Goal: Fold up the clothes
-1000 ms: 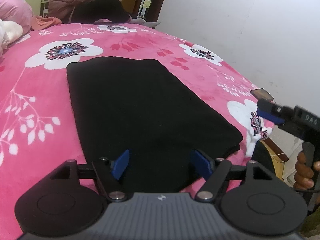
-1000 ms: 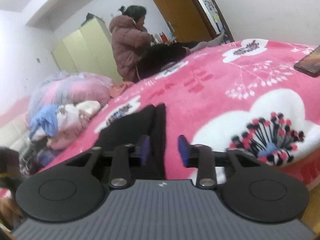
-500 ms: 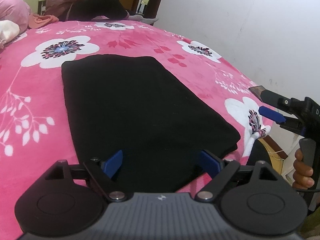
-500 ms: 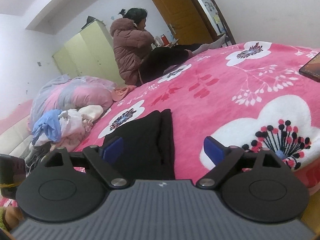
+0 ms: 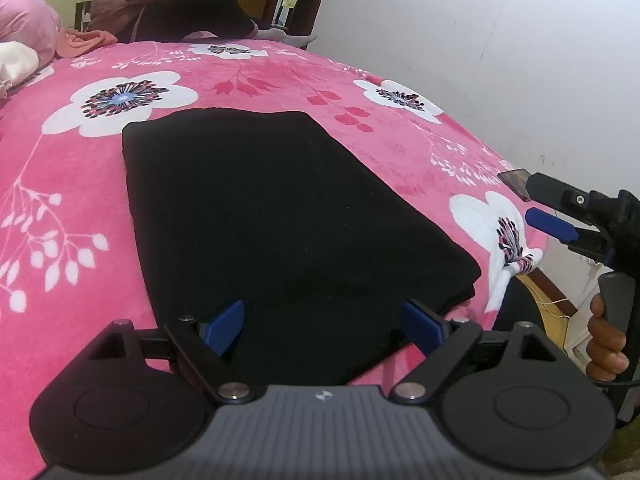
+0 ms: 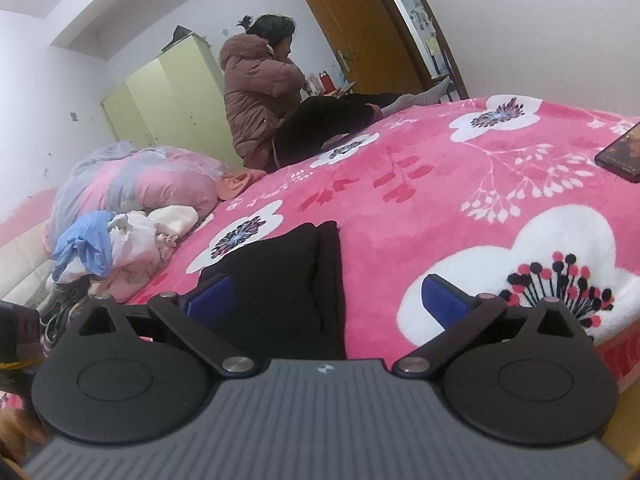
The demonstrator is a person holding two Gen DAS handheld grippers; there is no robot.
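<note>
A black garment (image 5: pixel 280 216) lies folded into a flat rectangle on the pink flowered blanket (image 5: pixel 80 184). My left gripper (image 5: pixel 322 322) hovers open over its near edge, with nothing between the blue pads. The right gripper (image 5: pixel 560 216) shows at the right of the left wrist view, held by a hand, off the bed's corner. In the right wrist view the right gripper (image 6: pixel 326 298) is open just short of the garment (image 6: pixel 296 264), seen edge-on with its layers stacked.
A dark phone (image 6: pixel 622 152) lies on the blanket near the right edge of the bed. A heap of clothes and bedding (image 6: pixel 120 216) sits at the far left. A person in a padded coat (image 6: pixel 256 96) sits at the far end. A white wall (image 5: pixel 480 40) runs along the right.
Both grippers' jaws have opened wider, the right one from nearly shut to fully open. Both have drawn back a little from the garment, which lies still.
</note>
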